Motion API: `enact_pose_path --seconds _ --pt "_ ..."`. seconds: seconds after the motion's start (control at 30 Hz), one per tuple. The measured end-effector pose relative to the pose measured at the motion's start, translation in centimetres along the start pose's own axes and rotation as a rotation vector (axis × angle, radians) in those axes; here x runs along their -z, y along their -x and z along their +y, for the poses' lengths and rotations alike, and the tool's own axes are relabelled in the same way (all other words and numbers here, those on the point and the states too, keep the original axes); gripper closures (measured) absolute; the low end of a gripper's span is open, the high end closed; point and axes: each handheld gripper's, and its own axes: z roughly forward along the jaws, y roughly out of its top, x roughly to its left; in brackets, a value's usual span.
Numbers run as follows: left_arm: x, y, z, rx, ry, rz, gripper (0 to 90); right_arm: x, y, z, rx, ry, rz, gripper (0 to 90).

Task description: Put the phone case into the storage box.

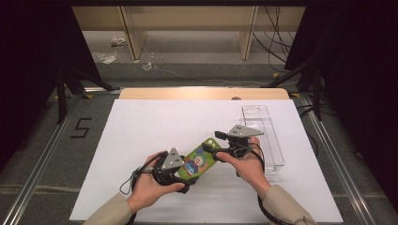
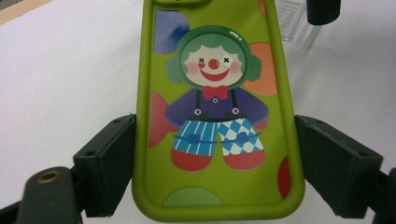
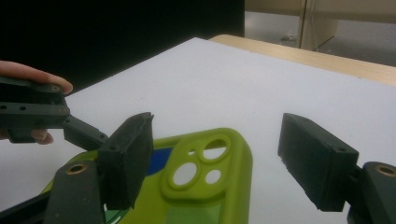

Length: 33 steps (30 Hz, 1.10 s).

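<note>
One case in play: green phone case with a clown print, held off the white sheet between the two hands, near the table's front middle. Its long axis runs from lower left to upper right in the high view, bottom end toward the left gripper, camera-cutout end toward the right gripper.

Left gripper: jaws across the case's width near its bottom end, pads against both long edges in the left gripper view. Reads as a firm grip on the case.

Right gripper: jaws wide, straddling the cutout corner. In its own view, one pad sits over the case's edge and the other stands well clear to the side with bare sheet in the gap. No pinch yet.

Key relation: the right jaws' gap lines up roughly across the case's width at the cutout end, so closing there should catch both long edges. Left hand is the one carrying it now.

Clear tray sits just right of the right hand, long axis running away from the person.
</note>
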Motion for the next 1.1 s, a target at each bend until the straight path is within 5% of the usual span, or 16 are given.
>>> enact_pose_path --seconds 0.63,1.1 --pt "-0.05 0.08 0.03 -0.002 0.01 -0.006 16.4 -0.36 0.07 -0.18 -0.042 -0.009 0.016 34.5" --pt "-0.18 0.14 0.0 -0.003 0.012 -0.007 16.4 -0.34 0.27 -0.29 -0.089 -0.014 0.029 47.2"
